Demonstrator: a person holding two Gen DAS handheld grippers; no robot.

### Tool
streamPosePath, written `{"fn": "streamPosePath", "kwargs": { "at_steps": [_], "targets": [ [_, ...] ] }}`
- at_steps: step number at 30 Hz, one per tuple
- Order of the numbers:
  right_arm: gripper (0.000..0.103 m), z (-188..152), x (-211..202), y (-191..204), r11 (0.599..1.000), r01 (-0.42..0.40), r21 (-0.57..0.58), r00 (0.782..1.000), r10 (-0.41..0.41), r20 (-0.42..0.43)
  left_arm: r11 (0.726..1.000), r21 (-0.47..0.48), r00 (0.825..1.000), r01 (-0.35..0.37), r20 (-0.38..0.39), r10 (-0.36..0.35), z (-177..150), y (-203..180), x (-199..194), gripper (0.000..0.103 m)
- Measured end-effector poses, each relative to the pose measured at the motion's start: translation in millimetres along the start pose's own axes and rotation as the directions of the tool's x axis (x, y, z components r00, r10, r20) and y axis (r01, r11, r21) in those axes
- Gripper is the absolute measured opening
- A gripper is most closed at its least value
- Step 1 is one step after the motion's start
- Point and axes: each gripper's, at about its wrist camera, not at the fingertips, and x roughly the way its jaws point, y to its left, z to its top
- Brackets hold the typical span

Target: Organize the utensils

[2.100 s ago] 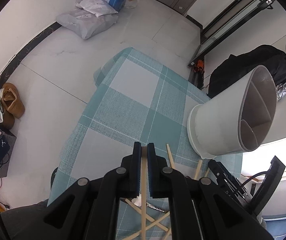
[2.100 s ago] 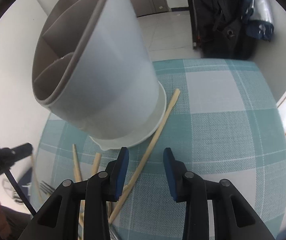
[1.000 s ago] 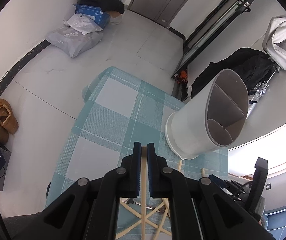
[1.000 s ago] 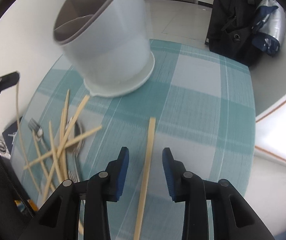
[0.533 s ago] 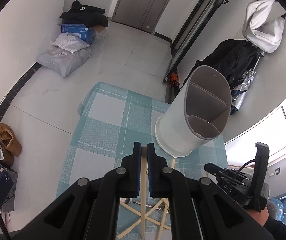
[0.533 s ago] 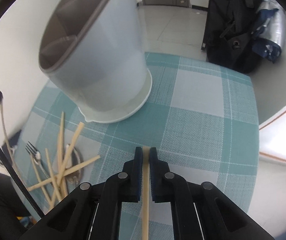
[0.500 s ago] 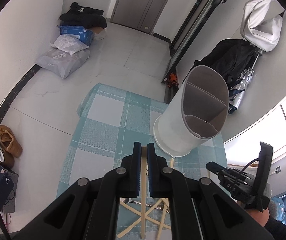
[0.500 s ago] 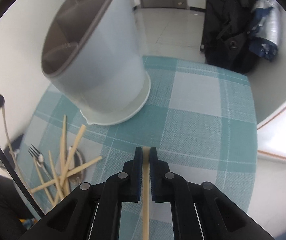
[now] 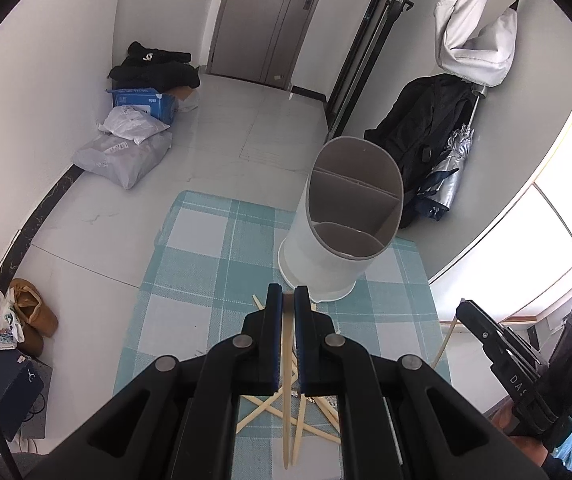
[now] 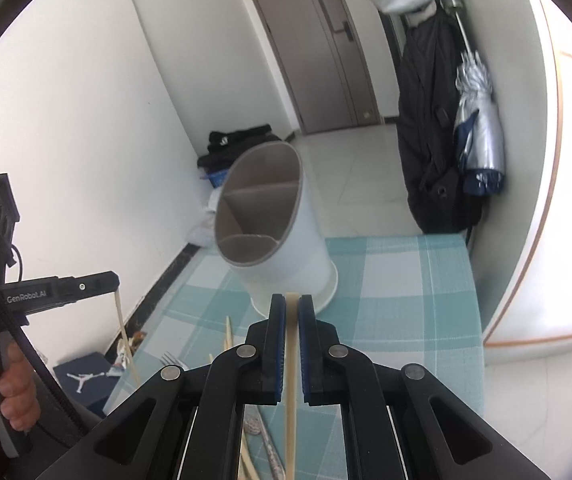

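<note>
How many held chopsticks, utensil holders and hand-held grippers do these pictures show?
Pale wooden chopsticks, held: 2
White plastic three-compartment utensil holder: 1
Black hand-held grippers: 2
Total: 5

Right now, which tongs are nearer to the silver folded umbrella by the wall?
Right. The right tongs have the umbrella ahead on their right. The left tongs are beyond the right ones, farther from it, and it looks smaller in their view.

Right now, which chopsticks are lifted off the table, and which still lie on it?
Two are lifted: one chopstick in the left gripper, one in the right gripper, each clamped between shut fingers. The loose chopsticks lie crossed on the checked tablecloth.
</note>
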Motion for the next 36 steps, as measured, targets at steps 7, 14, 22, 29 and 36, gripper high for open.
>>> {"fn": "streamPosePath", "kwargs": {
  "at_steps": [7, 14, 22, 29, 36],
  "targets": [
    [0.005, -1, -7, 0, 0.999, -0.019, -0.036, 0.999, 0.02, 0.034, 0.999, 0.025, 0.994, 0.022, 0.107, -0.025, 8, -18, -29, 0.003],
    [0.005, 6, -18, 1, 0.999, -0.04, -0.029, 0.995, 0.043, 0.088, 0.997, 0.07, 0.992, 0.029, 0.122, -0.038, 27, -36, -35, 0.003],
    [0.005, 56, -30, 7, 0.996, -0.072, -0.044, 0.984, 0.078, 0.159, 0.996, 0.068, 0.989, 0.061, 0.13, -0.069, 66, -49, -38, 0.003],
    [0.005, 128, -27, 12, 0.991, -0.103, -0.08, 0.966, 0.119, 0.23, 0.992, 0.074, 0.976, 0.099, 0.185, -0.111, 117, -57, -39, 0.003],
    [0.005, 189, 5, 20, 0.985, -0.09, -0.148, 0.952, 0.128, 0.277, 0.99, 0.08, 0.951, 0.114, 0.279, -0.132, 164, -58, -29, 0.003]
  ]
}}
